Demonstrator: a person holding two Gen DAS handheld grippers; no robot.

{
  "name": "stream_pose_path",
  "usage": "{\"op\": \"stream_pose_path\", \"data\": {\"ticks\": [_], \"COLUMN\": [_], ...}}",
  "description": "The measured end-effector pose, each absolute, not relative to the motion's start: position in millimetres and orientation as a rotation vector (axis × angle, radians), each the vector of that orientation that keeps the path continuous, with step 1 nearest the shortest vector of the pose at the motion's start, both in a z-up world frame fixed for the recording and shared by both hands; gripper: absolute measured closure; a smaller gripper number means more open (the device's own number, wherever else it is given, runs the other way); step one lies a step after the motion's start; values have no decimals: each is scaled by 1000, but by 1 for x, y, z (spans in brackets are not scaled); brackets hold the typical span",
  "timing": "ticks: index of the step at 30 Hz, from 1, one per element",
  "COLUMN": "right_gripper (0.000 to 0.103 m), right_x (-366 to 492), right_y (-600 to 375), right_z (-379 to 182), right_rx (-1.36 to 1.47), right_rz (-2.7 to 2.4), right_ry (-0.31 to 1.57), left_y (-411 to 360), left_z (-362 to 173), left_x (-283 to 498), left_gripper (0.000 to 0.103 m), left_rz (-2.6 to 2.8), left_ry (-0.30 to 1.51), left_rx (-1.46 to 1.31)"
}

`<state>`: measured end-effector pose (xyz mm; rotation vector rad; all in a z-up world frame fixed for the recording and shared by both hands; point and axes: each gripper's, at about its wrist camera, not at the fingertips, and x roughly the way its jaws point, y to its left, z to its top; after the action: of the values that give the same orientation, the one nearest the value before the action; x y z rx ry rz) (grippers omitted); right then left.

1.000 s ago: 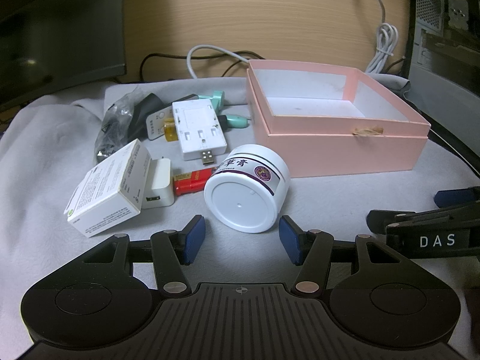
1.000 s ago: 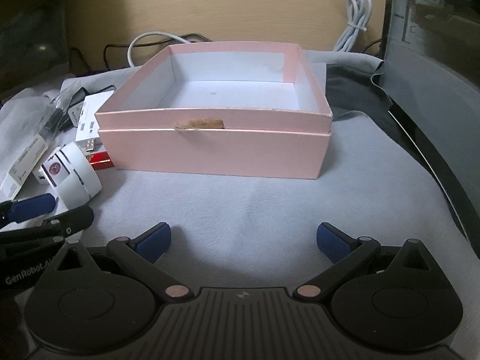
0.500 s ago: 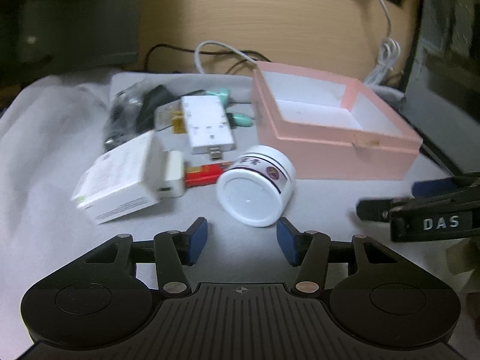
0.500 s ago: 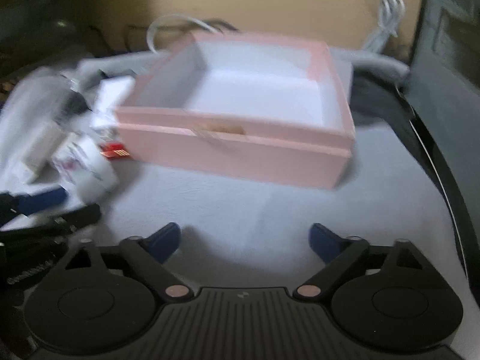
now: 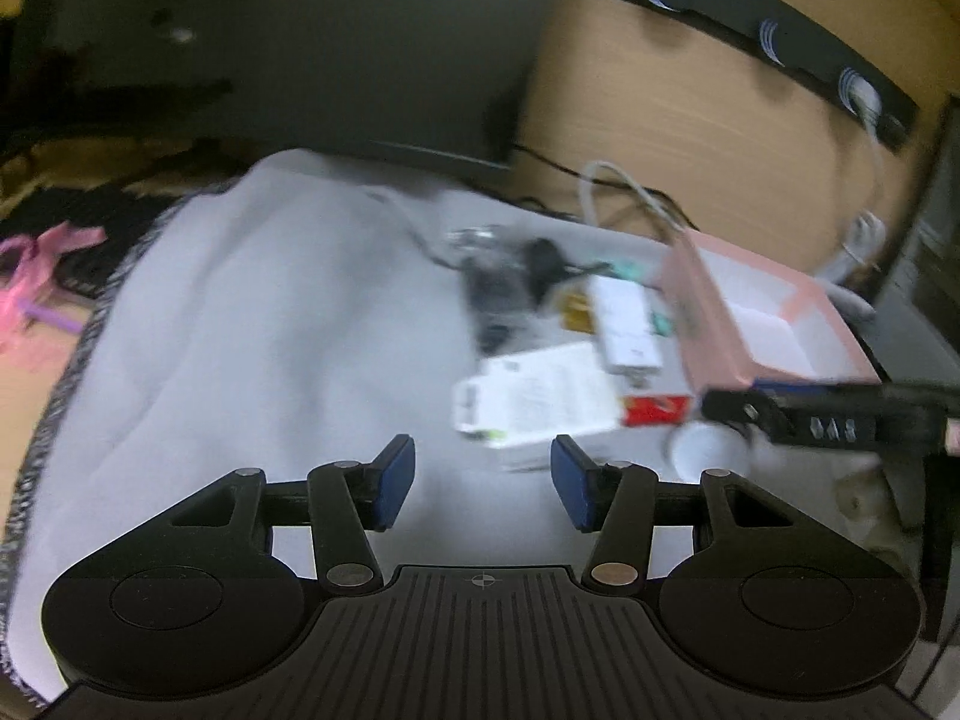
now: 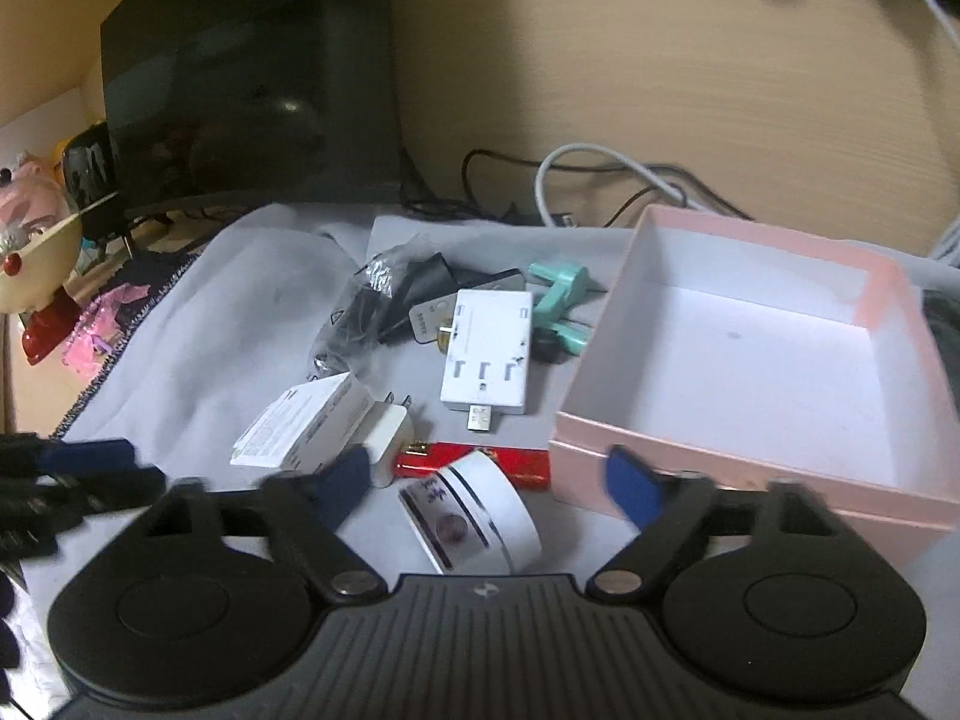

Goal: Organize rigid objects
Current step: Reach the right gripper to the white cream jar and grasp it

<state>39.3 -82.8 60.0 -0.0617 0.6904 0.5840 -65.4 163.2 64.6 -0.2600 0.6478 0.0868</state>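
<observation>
In the right wrist view a white jar [image 6: 474, 516] lies on its side between the fingers of my open right gripper [image 6: 486, 480]. Behind it are a red lighter [image 6: 474, 459], a white carton [image 6: 300, 429], a white charger [image 6: 390, 441], a white USB hub [image 6: 486, 357], teal parts [image 6: 561, 291] and a black bagged item [image 6: 366, 306]. The empty pink box [image 6: 750, 468] stands to the right. My left gripper [image 5: 483, 480] is open and empty over grey cloth, left of the pile; the carton [image 5: 534, 399] and pink box [image 5: 708, 324] show blurred there.
A grey cloth [image 6: 210, 312] covers the desk. A dark monitor [image 6: 252, 72] stands at the back left, cables [image 6: 588, 168] run behind the pile, and toys [image 6: 36, 240] sit at the far left. The right gripper's arm [image 5: 828, 414] crosses the left wrist view.
My right gripper has swung left from in front of the pink box to over the jar. My left gripper has moved away left, off the jar. Both views are motion-blurred.
</observation>
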Motion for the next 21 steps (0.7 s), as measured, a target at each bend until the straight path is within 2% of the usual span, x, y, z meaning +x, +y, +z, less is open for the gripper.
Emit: {"op": "stream_pose_path", "data": {"ticks": [1, 2, 6, 13, 17, 21], "right_gripper": [57, 58, 58, 58, 50, 33], "right_x": [41, 40, 14, -28, -41, -57], "right_y": [-79, -77, -60, -51, -60, -74], "right_z": [59, 59, 62, 48, 52, 62], "right_rx": [-66, -70, -140, -163, -95, -102], "right_rz": [597, 618, 671, 654, 537, 434], "right_ry": [704, 719, 712, 836, 826, 780], "left_y": [171, 178, 198, 208, 213, 219], "left_z": [65, 65, 64, 60, 36, 24], "left_x": [-65, -61, -41, 24, 65, 71], "left_gripper": [48, 48, 48, 48, 50, 54], "left_rz": [91, 91, 65, -142, -233, -304], "left_ry": [647, 645, 636, 687, 763, 807], "left_rx": [-274, -283, -302, -314, -384, -496]}}
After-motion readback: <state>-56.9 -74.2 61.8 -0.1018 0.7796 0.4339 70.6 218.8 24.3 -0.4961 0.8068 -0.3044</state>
